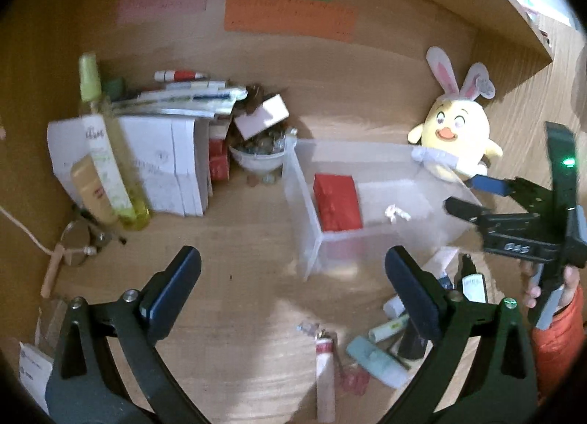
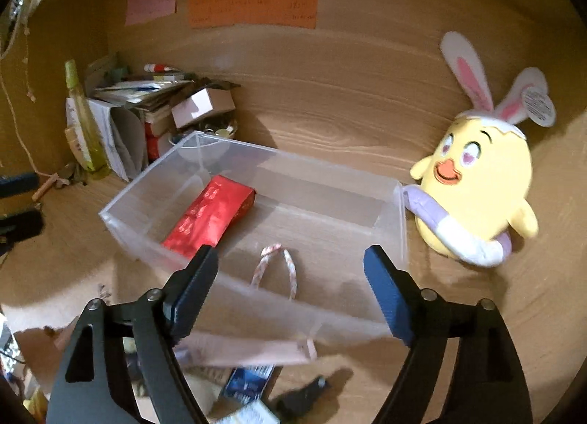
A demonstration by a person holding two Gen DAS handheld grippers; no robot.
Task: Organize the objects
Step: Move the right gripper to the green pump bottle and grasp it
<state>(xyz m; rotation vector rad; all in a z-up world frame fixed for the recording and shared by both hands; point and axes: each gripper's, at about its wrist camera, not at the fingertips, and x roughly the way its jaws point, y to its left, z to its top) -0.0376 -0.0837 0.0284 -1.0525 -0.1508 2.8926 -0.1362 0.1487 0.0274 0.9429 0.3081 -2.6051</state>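
Two things are lying inside the clear plastic bin: a red packet and a small red-and-white twisted loop. The packet is lying flat against the bin's left end, its long axis running from the near wall toward the far wall. The loop is resting on the bin floor nearer the front, its bend pointing away. The right gripper is hovering over the bin's near wall, jaws spread wide and holding nothing, with the loop showing between them. The left gripper is hanging over the wooden desk, jaws likewise wide apart and holding nothing, the bin just ahead. A yellow plush chick is touching the bin's right end.
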